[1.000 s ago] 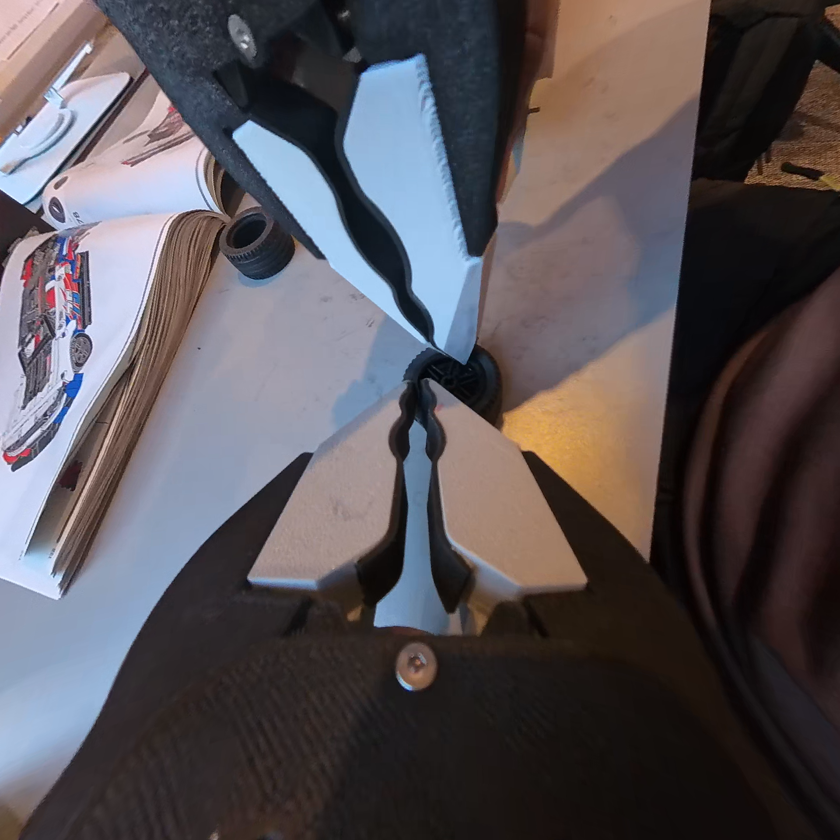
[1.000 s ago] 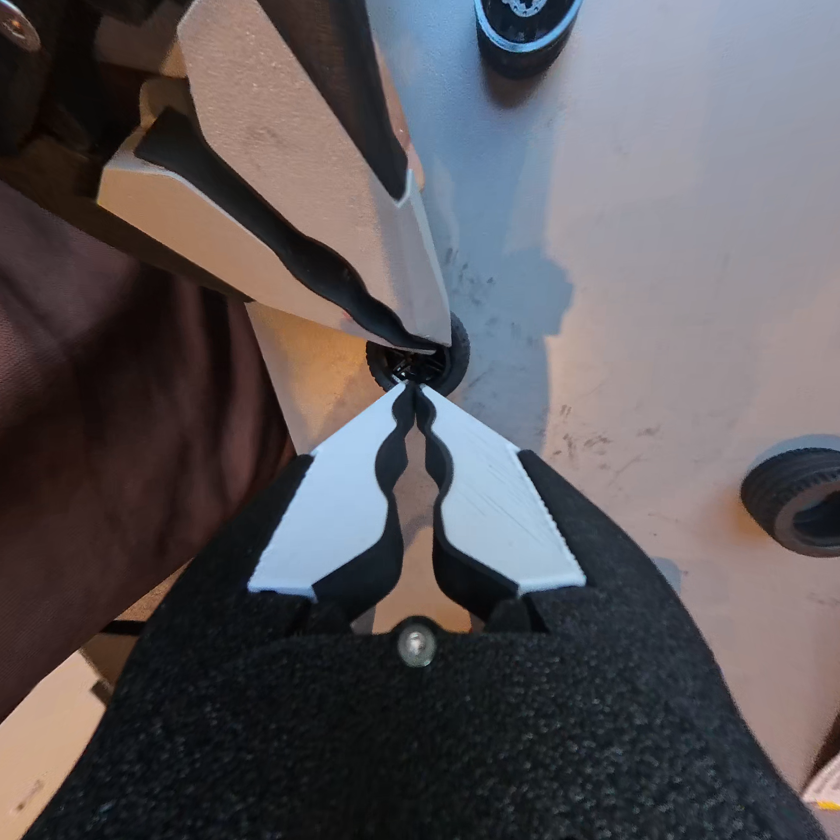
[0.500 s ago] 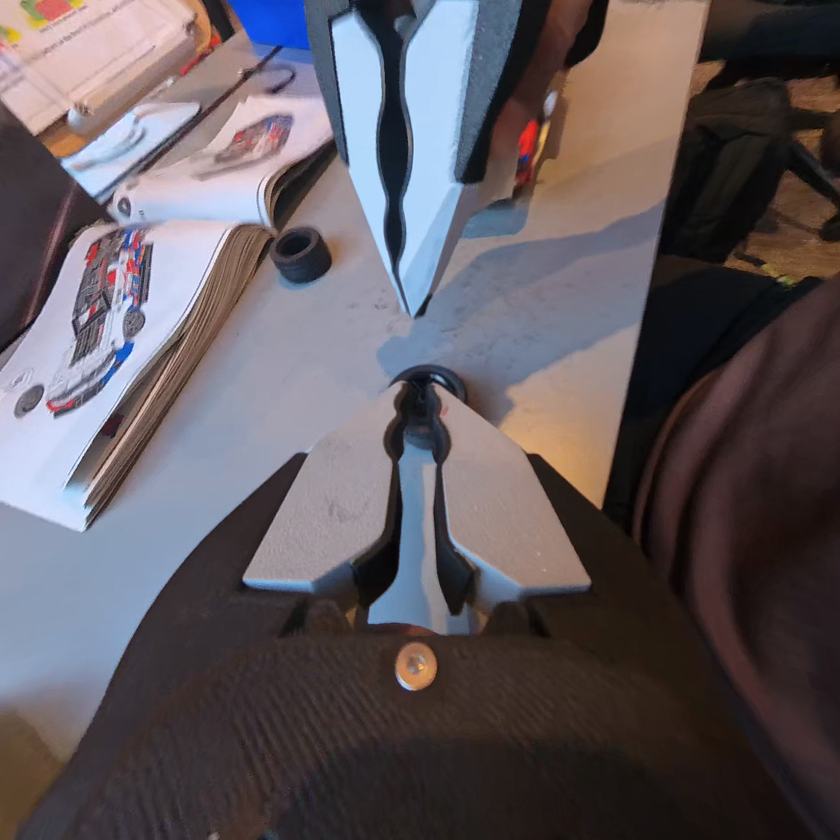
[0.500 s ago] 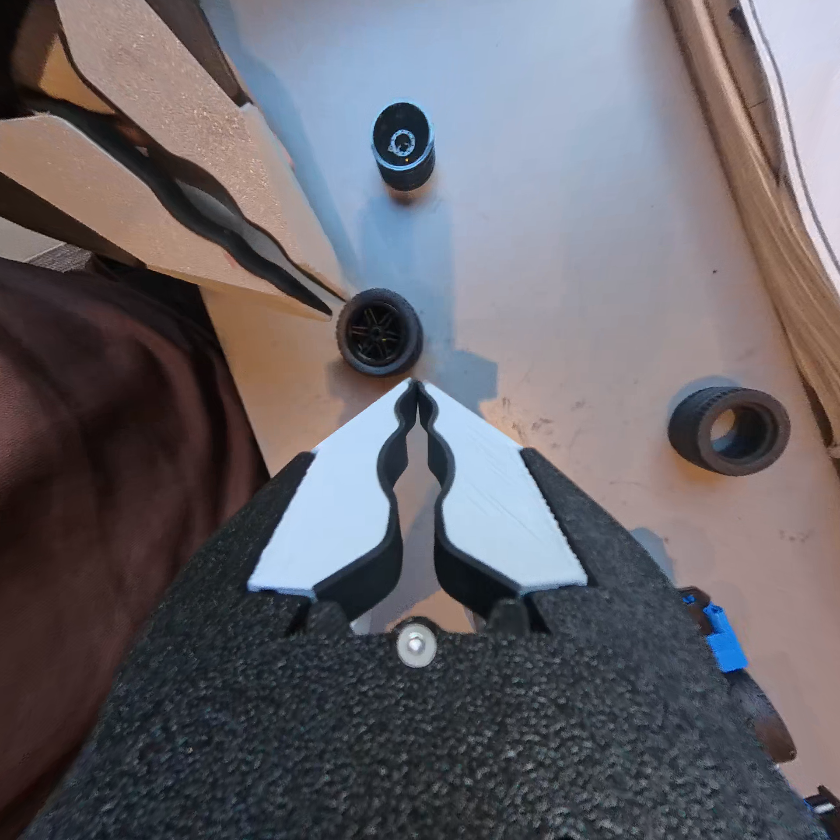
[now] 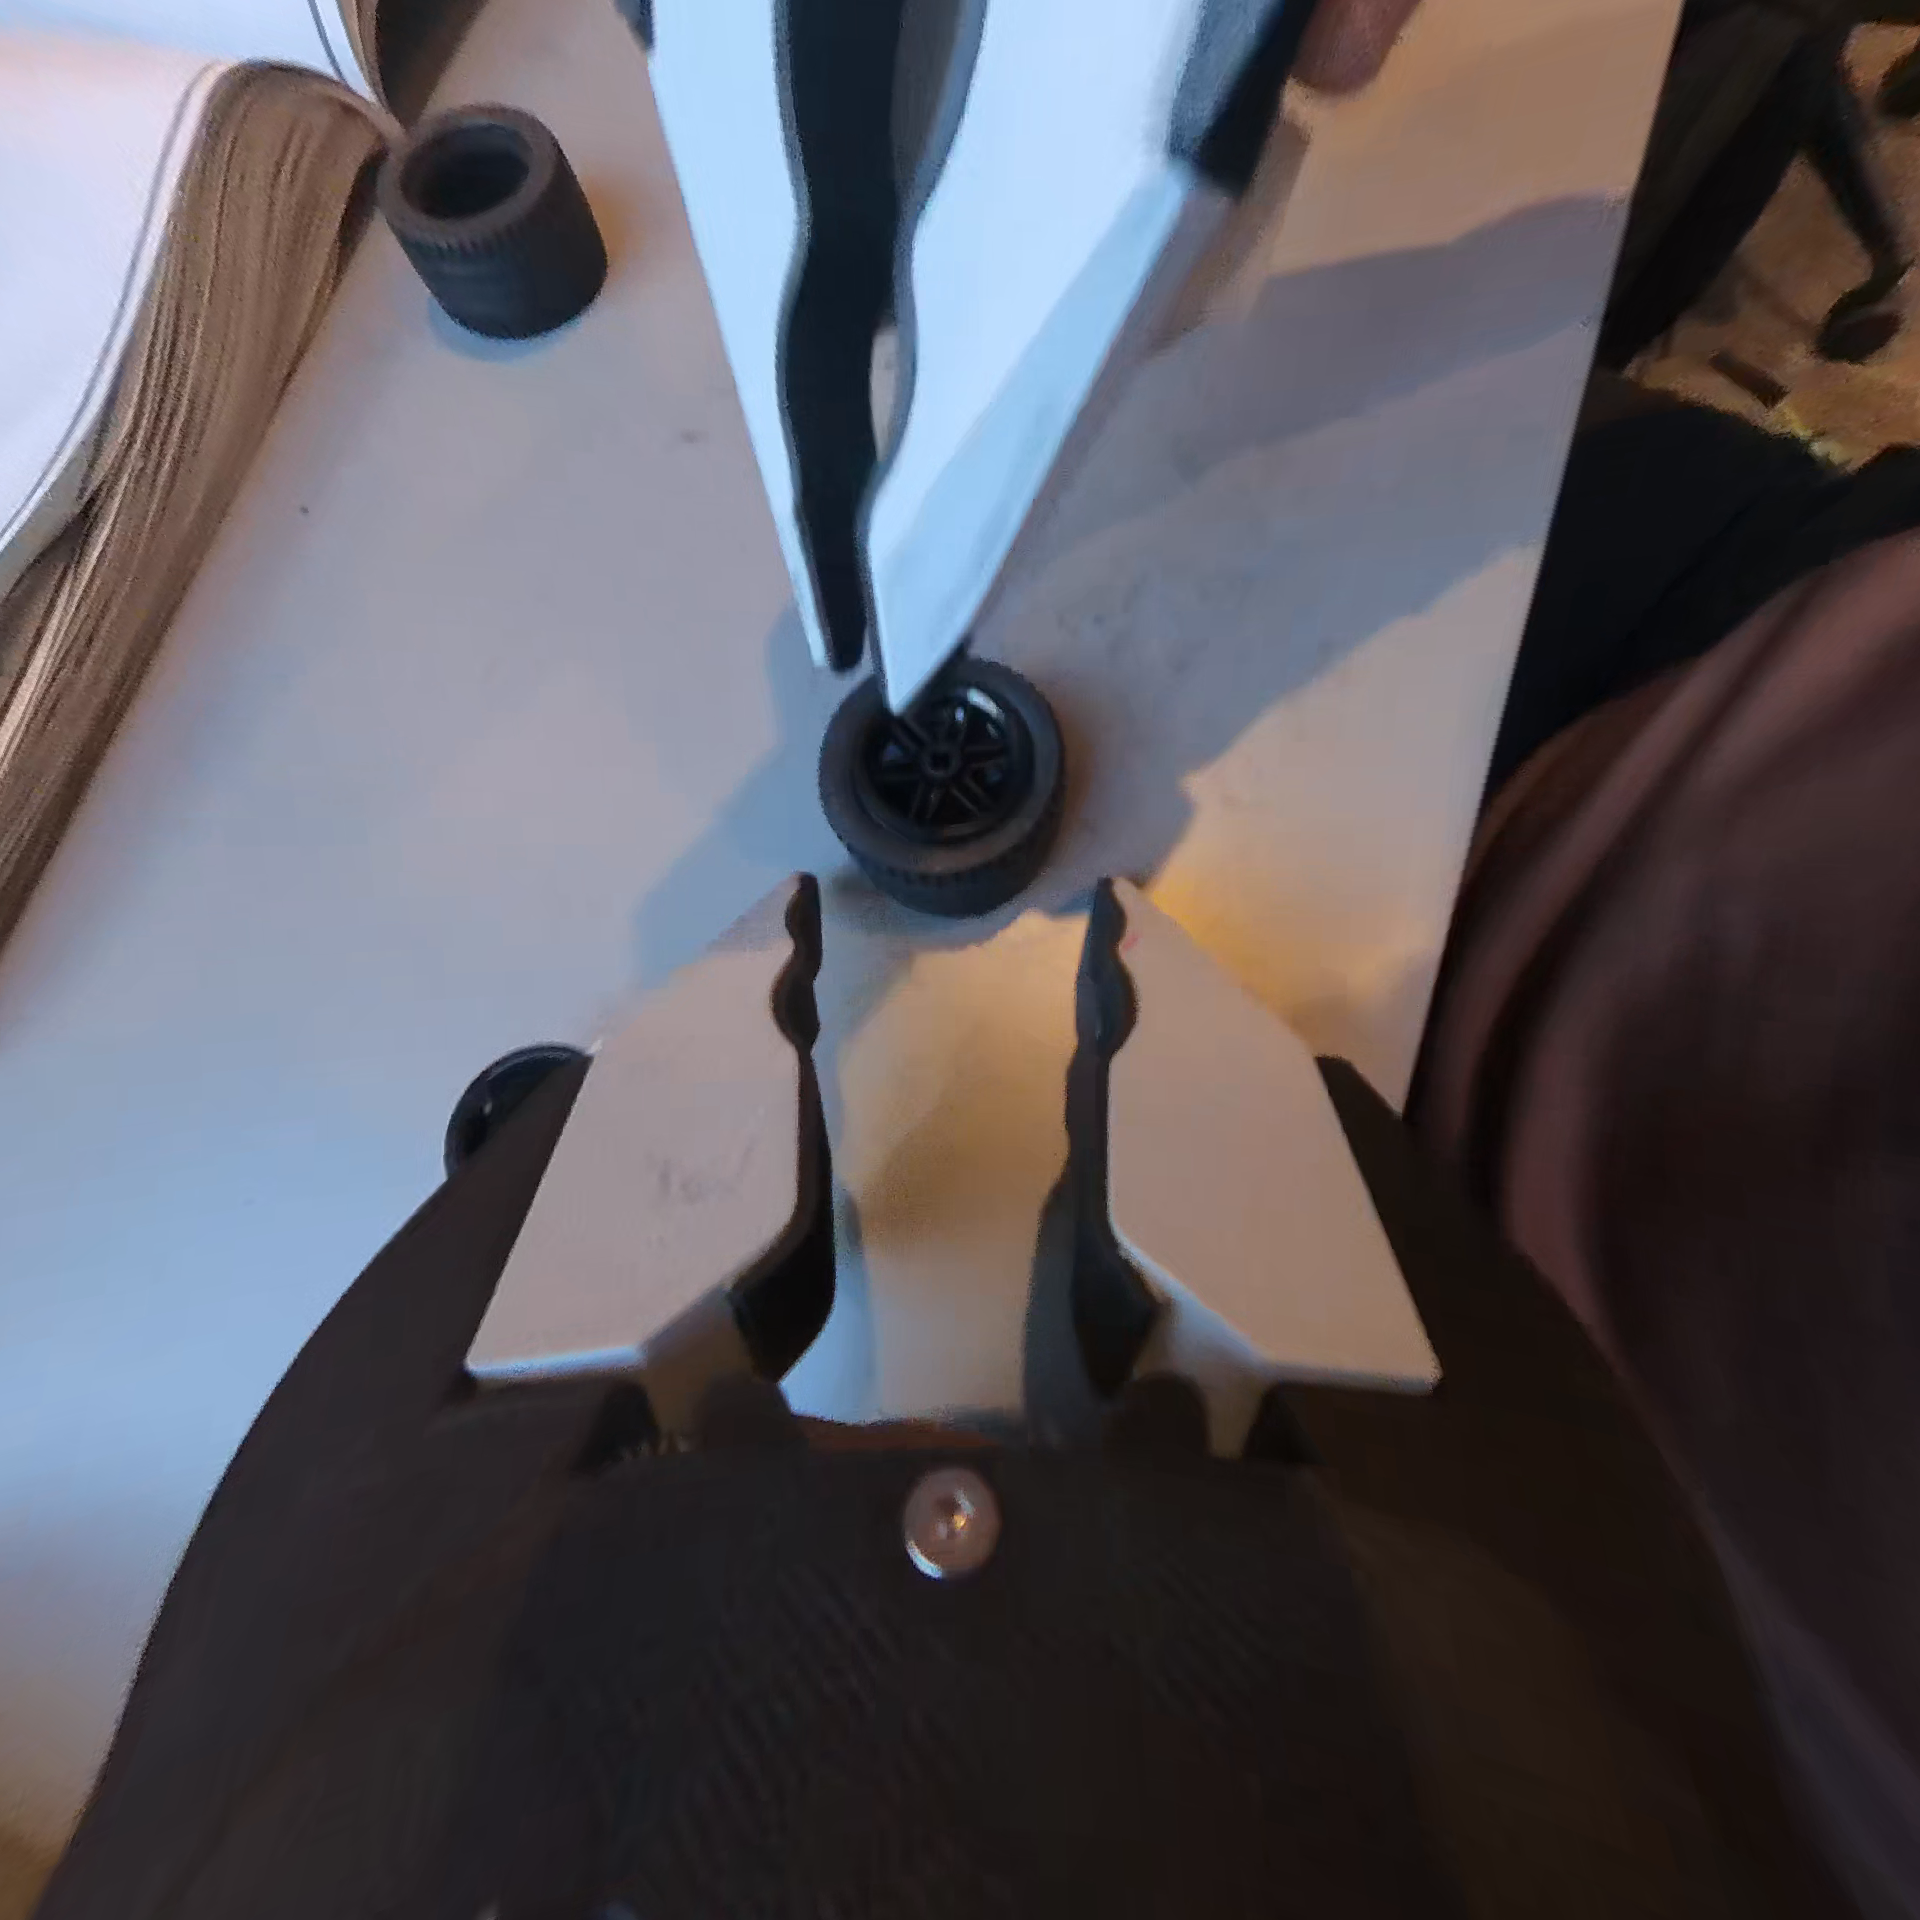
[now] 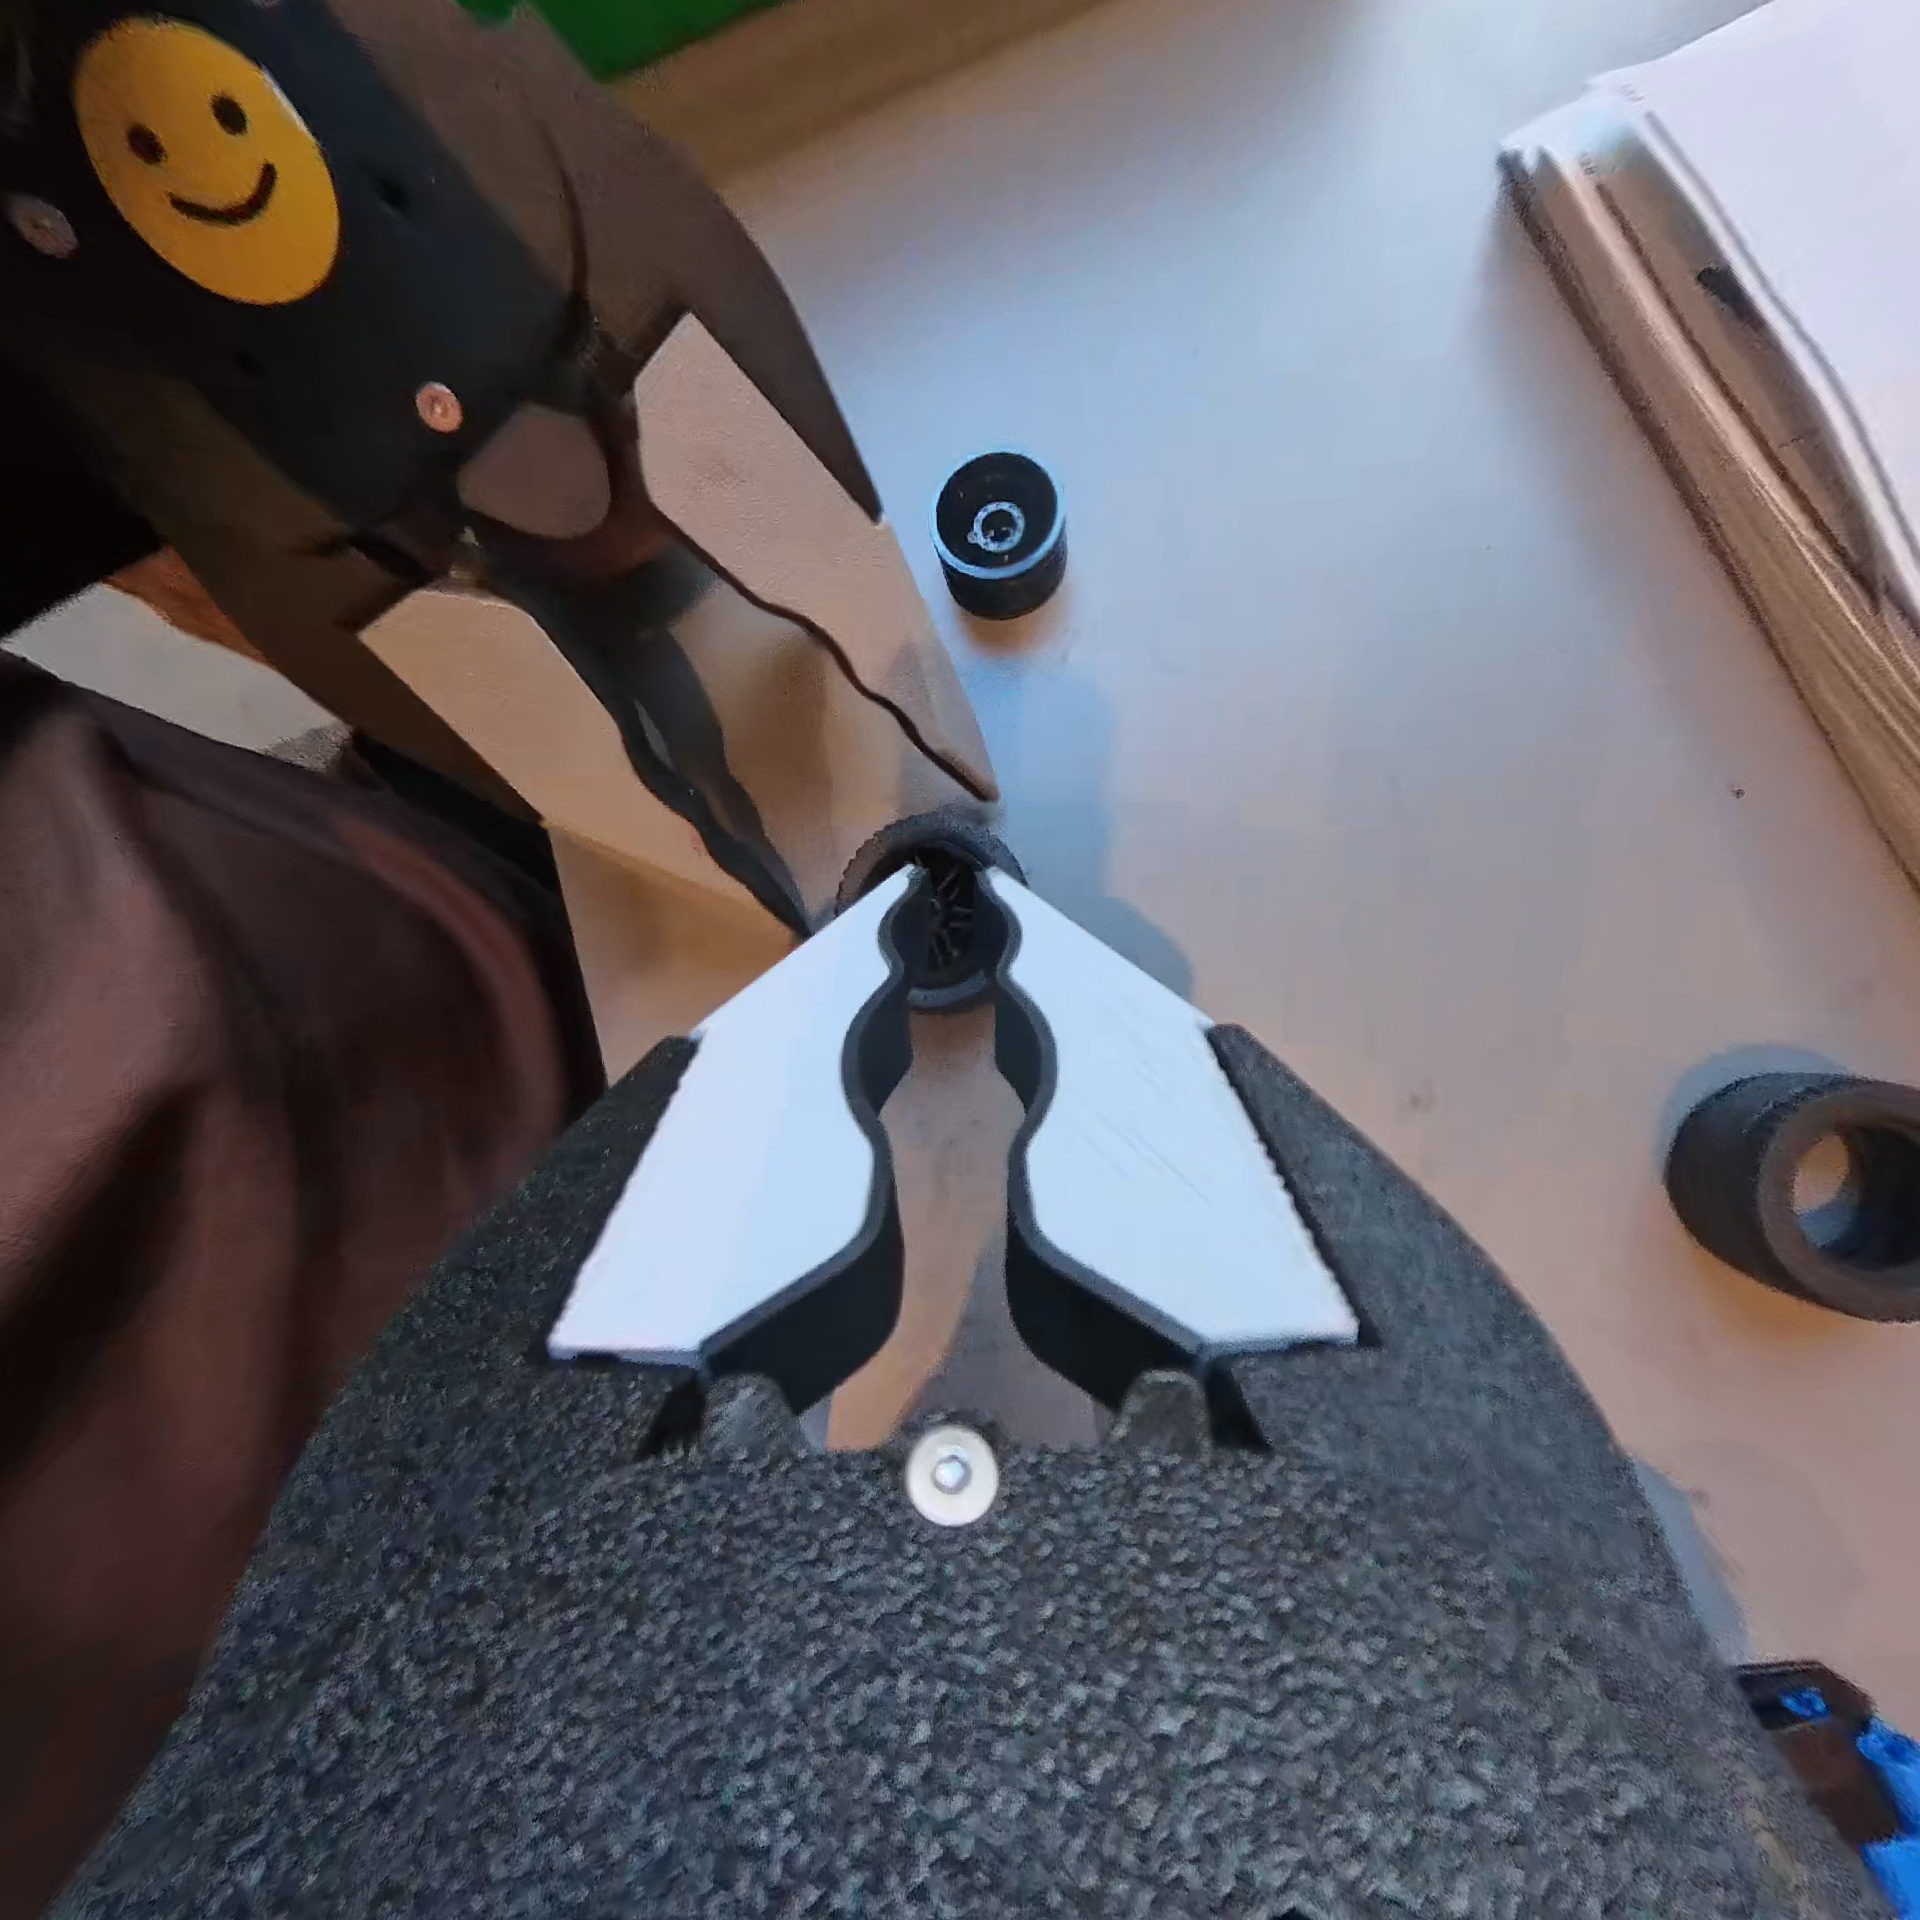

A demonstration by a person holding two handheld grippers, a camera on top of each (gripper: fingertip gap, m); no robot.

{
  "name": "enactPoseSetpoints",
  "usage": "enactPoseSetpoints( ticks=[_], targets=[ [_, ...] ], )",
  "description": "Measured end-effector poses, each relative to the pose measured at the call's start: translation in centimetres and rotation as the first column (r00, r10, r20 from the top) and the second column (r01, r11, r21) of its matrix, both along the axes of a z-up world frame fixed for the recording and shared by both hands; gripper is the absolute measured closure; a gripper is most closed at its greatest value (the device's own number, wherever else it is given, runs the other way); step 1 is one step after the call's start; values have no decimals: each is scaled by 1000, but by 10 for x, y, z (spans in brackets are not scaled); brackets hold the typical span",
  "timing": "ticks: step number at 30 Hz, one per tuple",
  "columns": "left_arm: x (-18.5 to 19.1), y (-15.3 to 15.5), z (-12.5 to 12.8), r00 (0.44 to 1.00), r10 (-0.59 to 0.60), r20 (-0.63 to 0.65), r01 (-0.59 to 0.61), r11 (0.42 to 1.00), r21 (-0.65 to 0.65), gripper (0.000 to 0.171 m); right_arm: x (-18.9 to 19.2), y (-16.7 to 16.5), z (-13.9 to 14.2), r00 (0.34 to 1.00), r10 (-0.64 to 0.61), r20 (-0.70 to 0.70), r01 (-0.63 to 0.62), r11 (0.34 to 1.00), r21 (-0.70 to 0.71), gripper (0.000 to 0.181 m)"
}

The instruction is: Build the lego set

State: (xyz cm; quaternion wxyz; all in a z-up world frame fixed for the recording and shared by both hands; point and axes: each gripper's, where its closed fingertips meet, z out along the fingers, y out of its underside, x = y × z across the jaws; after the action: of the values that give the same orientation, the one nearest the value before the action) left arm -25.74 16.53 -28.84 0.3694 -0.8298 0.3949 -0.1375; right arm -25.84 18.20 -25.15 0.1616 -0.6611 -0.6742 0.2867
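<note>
A black wheel with a spoked hub (image 5: 940, 784) lies flat on the white table (image 5: 416, 727) near its right edge. My left gripper (image 5: 951, 899) is open and empty, its tips just short of the wheel on either side. My right gripper (image 6: 951, 881) comes down from the far side, its jaws almost together and nipping the wheel's far rim, one tip inside the hub and one outside the tyre. The wheel (image 6: 948, 935) shows between the right fingers in the right wrist view. The left gripper (image 6: 899, 860) is spread behind it there.
An empty black tyre (image 5: 488, 239) (image 6: 1808, 1195) lies next to the open instruction booklet (image 5: 156, 312) (image 6: 1766, 364). A second black wheel (image 6: 1000, 545) stands farther out, half hidden by my left finger in the left wrist view (image 5: 499, 1101). A blue piece (image 6: 1870, 1787) is at bottom right. A person's dark red clothing (image 5: 1714, 1039) lies past the table edge. The tips of one gripper are about 4 cm away from the tips of the other.
My left gripper has opened and let go of the wheel, which now lies on the table. My right gripper, lifted away half a second ago, has come back down onto the wheel's rim.
</note>
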Motion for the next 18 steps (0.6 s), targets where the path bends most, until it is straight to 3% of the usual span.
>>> enactPoseSetpoints(
  ticks=[3,5,9,11,13,15,16,18],
  targets=[
    [5,3,-1,1000,-12,24,13,999,-32,125,4,-1,-9,999,18,31,-20,998,65,160],
    [6,6,-1,999,-3,48,5,998,-61,135,7,-14,-9,997,76,-26,-73,994,79,142],
    [7,12,2,990,20,143,0,990,-142,137,17,-17,-19,983,173,-67,-145,940,309,136],
    [15,13,10,960,45,278,23,972,-235,137,15,-6,-22,978,204,-48,-153,852,500,135],
    [21,17,24,877,130,462,45,936,-350,137,11,6,-17,972,231,-40,-143,718,682,140],
    [23,16,37,792,178,584,109,900,-423,137,8,11,-6,959,273,-72,-114,609,785,159],
    [23,16,41,770,181,611,121,900,-419,137,10,13,-1,955,279,-103,-97,619,779,162],
    [19,15,57,747,138,650,112,938,-328,145,14,15,9,951,189,-243,-6,800,600,162]
  ],
)
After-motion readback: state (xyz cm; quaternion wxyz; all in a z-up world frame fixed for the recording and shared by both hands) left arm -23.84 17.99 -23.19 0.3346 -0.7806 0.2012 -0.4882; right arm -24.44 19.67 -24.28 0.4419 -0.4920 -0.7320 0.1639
